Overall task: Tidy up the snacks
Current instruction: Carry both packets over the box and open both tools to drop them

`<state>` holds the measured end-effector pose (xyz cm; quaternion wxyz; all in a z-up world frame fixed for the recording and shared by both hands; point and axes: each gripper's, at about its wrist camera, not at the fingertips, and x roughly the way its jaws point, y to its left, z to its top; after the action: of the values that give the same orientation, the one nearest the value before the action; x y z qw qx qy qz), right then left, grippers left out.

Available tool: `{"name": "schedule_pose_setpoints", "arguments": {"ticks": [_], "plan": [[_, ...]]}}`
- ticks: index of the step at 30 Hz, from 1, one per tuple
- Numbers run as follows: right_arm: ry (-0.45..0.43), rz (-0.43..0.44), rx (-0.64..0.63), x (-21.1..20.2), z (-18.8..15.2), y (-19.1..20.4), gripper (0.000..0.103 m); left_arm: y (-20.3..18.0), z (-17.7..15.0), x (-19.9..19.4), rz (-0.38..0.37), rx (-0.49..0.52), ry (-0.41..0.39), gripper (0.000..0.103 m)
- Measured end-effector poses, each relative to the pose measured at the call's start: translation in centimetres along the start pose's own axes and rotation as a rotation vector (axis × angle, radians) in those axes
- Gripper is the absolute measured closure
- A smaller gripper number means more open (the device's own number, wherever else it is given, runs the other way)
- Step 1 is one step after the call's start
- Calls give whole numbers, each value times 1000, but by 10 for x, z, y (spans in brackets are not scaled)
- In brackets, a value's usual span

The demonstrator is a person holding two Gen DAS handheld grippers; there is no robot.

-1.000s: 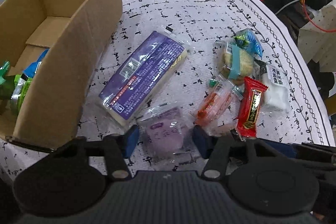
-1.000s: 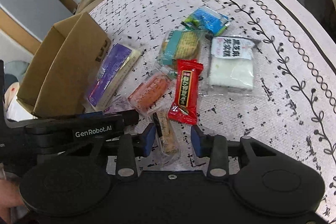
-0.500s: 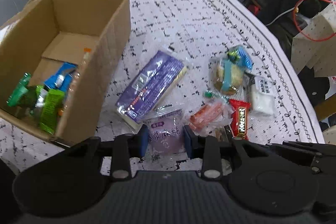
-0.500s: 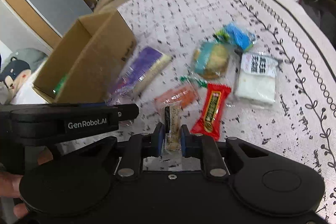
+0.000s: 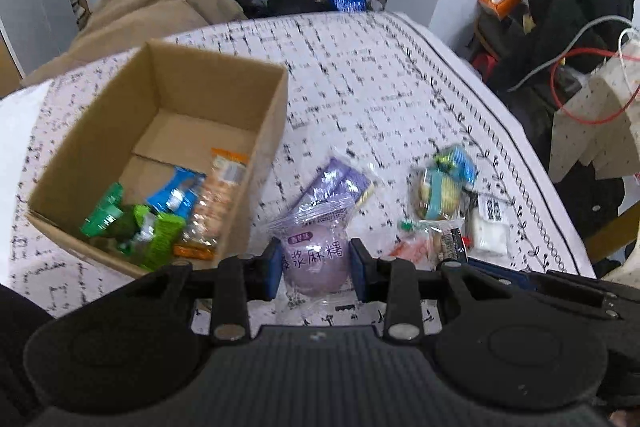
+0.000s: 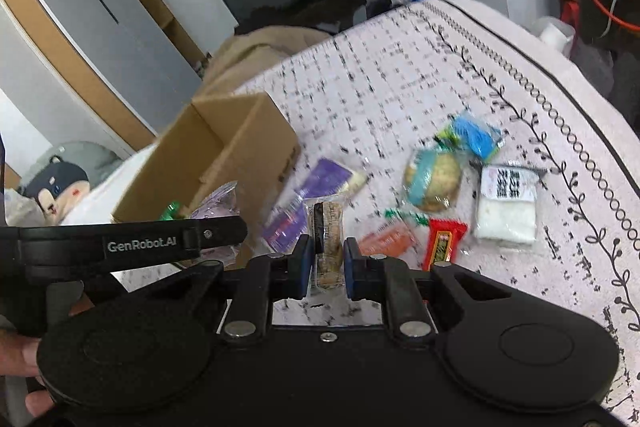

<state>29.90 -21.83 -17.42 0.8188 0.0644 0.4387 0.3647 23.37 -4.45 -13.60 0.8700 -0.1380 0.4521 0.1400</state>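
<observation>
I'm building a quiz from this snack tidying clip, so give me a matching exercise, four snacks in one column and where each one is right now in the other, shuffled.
Things:
1. purple mochi packet
2. brown biscuit bar
3. red candy bar
4. green snack packet

Places:
A. inside the cardboard box
B. held in the left gripper
C. lying on the patterned cloth
D. held in the right gripper

Pairs: 1-B, 2-D, 3-C, 4-A

We see pale purple round mochi packet [image 5: 314, 259] | brown cardboard box [image 5: 264, 131] | red wrapped snack bar [image 6: 444, 241] | white cloth with black dash print [image 5: 360, 67] | blue finger pads [image 5: 273, 267]
</observation>
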Motion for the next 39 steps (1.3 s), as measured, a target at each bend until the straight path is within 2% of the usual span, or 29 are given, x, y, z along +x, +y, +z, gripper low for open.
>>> {"name": "schedule_pose_setpoints", "arguments": {"ticks": [6, 23, 39], "plan": [[-62, 22, -17, -12, 7, 16, 86, 12, 9, -23, 24, -14, -51, 69], [-160, 56, -65, -23, 19, 53, 86, 58, 27, -65, 86, -66, -135, 69], [-204, 91, -79, -4, 26, 82, 86, 104, 46, -74, 105, -121, -169, 69]]}}
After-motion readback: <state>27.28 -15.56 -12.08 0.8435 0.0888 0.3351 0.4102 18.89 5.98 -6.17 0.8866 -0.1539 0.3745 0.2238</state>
